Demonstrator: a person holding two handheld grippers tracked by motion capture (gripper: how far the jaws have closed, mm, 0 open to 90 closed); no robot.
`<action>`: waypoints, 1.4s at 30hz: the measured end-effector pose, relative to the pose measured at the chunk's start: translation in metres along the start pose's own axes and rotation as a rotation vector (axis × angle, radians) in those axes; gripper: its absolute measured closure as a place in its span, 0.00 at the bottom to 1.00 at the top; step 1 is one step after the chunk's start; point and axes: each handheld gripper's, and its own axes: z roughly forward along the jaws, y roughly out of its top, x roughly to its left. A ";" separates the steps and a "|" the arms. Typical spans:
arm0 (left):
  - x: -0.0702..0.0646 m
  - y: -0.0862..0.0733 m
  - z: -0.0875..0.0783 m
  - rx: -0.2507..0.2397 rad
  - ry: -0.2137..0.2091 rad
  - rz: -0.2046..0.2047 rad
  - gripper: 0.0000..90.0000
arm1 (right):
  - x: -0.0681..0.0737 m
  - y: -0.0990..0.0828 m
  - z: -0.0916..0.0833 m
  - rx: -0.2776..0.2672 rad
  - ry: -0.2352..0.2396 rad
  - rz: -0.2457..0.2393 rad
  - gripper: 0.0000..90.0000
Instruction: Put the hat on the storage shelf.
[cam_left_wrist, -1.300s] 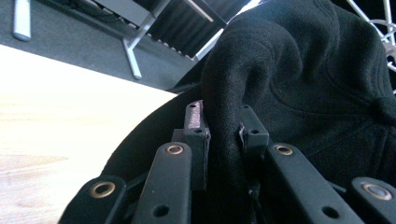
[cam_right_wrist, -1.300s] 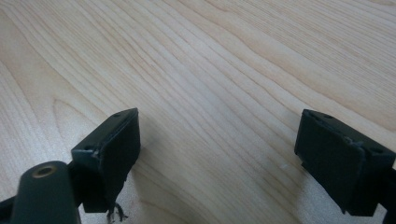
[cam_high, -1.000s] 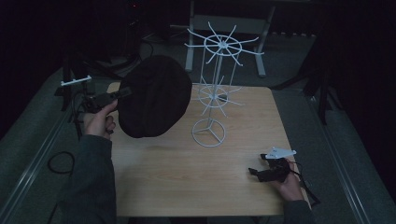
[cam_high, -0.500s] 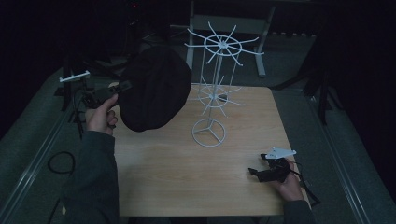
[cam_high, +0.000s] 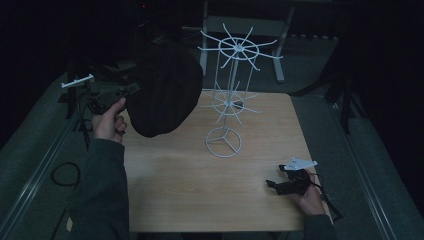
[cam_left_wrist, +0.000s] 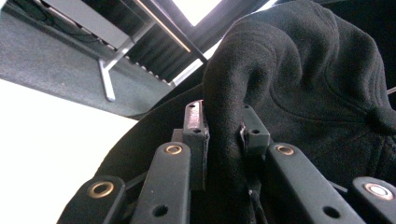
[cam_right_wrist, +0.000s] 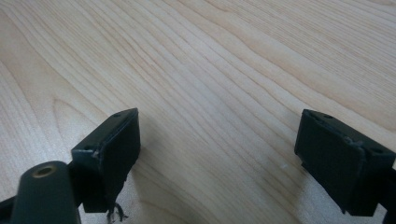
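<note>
Two claws: one holding, one idle.
Left claw (cam_high: 131, 91): clamped on a fold of the black cap (cam_high: 165, 90), held up in the air over the desk's (cam_high: 200, 180) left rear corner, beside the white wire rack (cam_high: 227, 95).
Change: the cap sits a little higher and farther back than a second ago, now tilted more on edge.
Right claw (cam_high: 274, 184): jaws wide apart, nothing between them, resting on the desk near the front right, unmoved.
Left gripper view: fabric (cam_left_wrist: 289, 84) pinched between the pads (cam_left_wrist: 194, 119), the cap's crown seams and top button visible.
Right gripper view: bare pale wood grain (cam_right_wrist: 210, 70).
Writing: none readable.
</note>
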 end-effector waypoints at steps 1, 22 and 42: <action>-0.001 0.001 0.000 -0.001 -0.001 0.000 0.87 | 0.000 0.000 0.000 0.000 0.000 0.000 0.16; -0.012 0.010 -0.002 -0.030 -0.052 0.015 0.87 | 0.000 0.000 0.000 0.001 0.000 0.000 0.16; -0.021 0.015 -0.002 -0.057 -0.125 -0.010 0.87 | 0.000 0.000 0.000 0.000 0.000 0.001 0.16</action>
